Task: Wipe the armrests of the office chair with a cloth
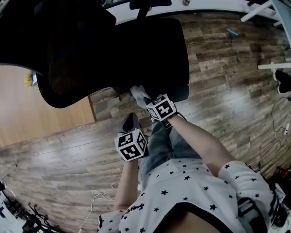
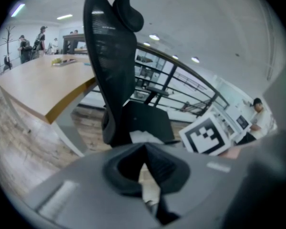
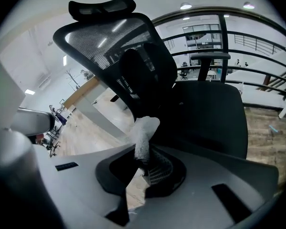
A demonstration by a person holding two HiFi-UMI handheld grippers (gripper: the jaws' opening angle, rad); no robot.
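Note:
The black office chair [image 1: 136,47] stands side-on below me, mesh backrest [image 1: 53,47] to the left, far armrest [image 1: 150,2] at the top. My right gripper [image 1: 146,101] is shut on a white cloth [image 1: 138,93] at the near edge of the seat, by the dark near armrest [image 1: 180,93]. In the right gripper view the cloth [image 3: 144,130] sticks up from the jaws of the right gripper [image 3: 143,160], with the far armrest [image 3: 209,56] beyond the seat. My left gripper [image 1: 132,119] hangs just behind, jaws together and nothing in them; it [image 2: 144,150] faces the cloth [image 2: 144,137].
A light wooden table [image 1: 39,115] stands left of the chair, close to the backrest. A white curved railing base [image 1: 218,1] runs behind the chair. Cables [image 1: 99,195] lie on the wood floor near my feet. White furniture legs [image 1: 281,38] stand at the right.

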